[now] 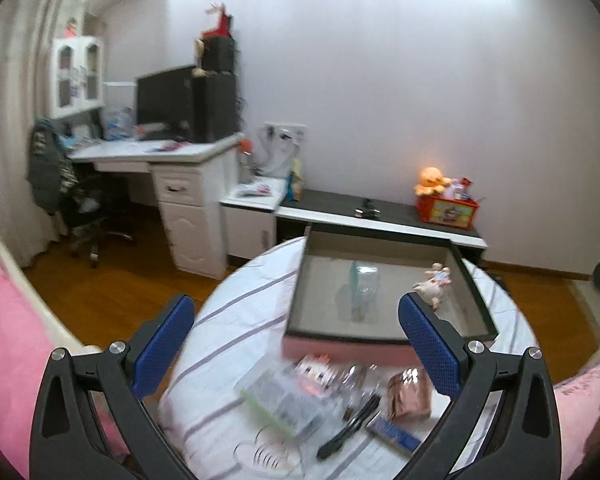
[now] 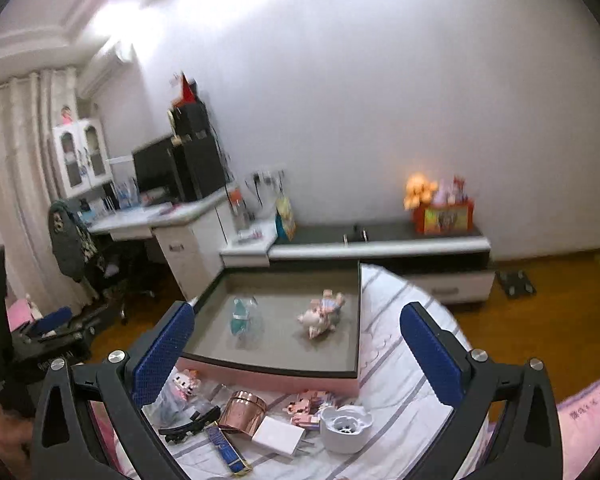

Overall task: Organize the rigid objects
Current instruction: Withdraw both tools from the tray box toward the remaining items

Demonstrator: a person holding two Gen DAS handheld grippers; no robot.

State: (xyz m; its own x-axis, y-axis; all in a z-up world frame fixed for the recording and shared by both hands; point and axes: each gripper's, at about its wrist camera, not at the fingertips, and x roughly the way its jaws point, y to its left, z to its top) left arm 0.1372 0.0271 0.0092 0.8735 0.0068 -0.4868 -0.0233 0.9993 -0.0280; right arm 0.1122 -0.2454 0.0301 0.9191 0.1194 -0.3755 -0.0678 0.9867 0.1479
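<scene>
A shallow pink box [image 1: 340, 346] [image 2: 268, 374] with a grey inside lies on a round white striped tablecloth [image 1: 236, 320] [image 2: 396, 344]. Inside it lie a clear bottle [image 1: 363, 284] [image 2: 244, 318] and a small pig figure [image 1: 434, 282] [image 2: 322, 316]. In front of the box lie loose items: a copper cup [image 2: 244, 408], a white block [image 2: 278, 436], a white round device [image 2: 346, 426], a black hair clip [image 2: 190, 424] [image 1: 348, 426], a blue stick [image 2: 228, 452] [image 1: 392, 434], a clear case [image 1: 280, 400]. My left gripper [image 1: 296, 352] and right gripper [image 2: 296, 352] are both open and empty above the loose items.
A white desk [image 1: 160, 152] with a monitor and an office chair [image 1: 68, 188] stand at the left. A low dark-topped cabinet [image 1: 380, 212] [image 2: 380, 238] with a red toy basket [image 1: 446, 208] runs along the wall. Pink bedding [image 1: 8, 320] lies at both sides.
</scene>
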